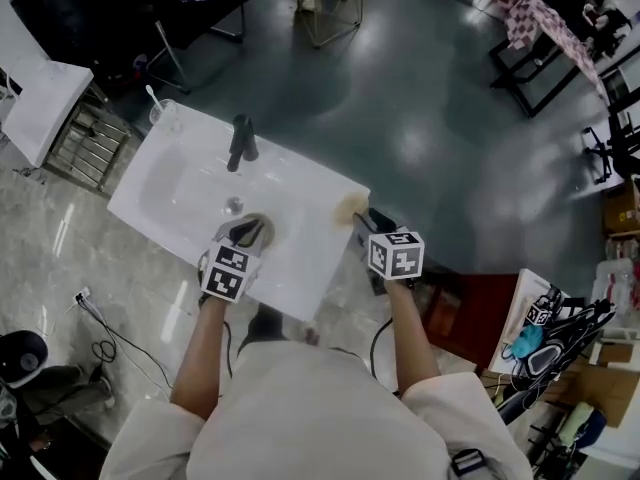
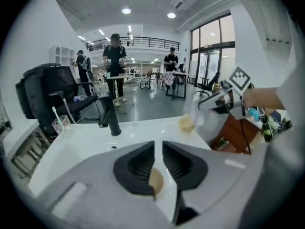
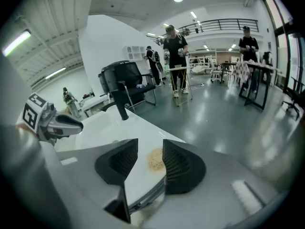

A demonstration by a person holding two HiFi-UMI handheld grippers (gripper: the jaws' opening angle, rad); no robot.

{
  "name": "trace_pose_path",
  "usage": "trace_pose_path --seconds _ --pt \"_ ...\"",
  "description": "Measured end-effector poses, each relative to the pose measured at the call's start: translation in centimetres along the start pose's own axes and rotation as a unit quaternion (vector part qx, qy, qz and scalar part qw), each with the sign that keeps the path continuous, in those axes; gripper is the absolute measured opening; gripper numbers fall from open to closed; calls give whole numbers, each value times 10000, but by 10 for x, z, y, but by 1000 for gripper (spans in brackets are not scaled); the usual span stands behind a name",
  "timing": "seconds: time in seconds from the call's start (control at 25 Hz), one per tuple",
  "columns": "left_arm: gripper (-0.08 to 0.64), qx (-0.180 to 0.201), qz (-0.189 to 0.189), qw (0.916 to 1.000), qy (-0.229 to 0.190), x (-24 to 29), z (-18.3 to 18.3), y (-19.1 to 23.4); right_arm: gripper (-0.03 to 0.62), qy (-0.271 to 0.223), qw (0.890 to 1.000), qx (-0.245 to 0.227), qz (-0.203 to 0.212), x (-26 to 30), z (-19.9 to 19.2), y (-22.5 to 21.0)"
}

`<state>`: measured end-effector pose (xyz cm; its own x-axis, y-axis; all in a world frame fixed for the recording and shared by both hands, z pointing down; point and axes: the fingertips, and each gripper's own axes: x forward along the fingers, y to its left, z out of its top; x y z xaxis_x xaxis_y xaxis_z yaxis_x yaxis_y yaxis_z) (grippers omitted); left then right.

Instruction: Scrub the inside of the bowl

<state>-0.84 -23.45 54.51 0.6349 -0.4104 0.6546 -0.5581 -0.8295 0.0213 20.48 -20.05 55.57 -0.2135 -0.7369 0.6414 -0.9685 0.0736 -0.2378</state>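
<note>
A small tan bowl [image 1: 262, 227] sits on the white sink counter [image 1: 300, 258] at the basin's near rim. My left gripper [image 1: 243, 234] hangs right over it. In the left gripper view the left gripper [image 2: 158, 149] has its jaws a narrow gap apart, and a slice of the bowl [image 2: 156, 181] shows low in that gap with the pads off it. A tan scrubber [image 1: 350, 206] lies on the counter's right corner. My right gripper [image 1: 363, 220] is just behind it. The right gripper [image 3: 150, 146] is open and the scrubber [image 3: 155, 159] rests loose between the pads.
A black faucet [image 1: 241, 143] stands at the back of the basin [image 1: 175, 183]. A clear cup with a toothbrush [image 1: 160, 111] is at the far left corner. Grey floor drops away past the counter's right edge. A black chair, tables and several people stand farther off.
</note>
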Motion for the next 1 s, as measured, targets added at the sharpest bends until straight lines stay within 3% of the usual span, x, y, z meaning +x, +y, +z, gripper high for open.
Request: trace_pose_path --seconds 0.4,0.72,1.0 --pt "89 129 -574 9965 588 54 -35 14 164 116 9888 1423 -434 45 -22 -37" --pt "97 210 -935 9901 1024 83 -69 16 178 21 9624 2657 -570 67 -40 -54" --pt "110 242 -1185 9787 1656 100 -108 5 186 -66 9500 3086 -476 77 -46 -59"
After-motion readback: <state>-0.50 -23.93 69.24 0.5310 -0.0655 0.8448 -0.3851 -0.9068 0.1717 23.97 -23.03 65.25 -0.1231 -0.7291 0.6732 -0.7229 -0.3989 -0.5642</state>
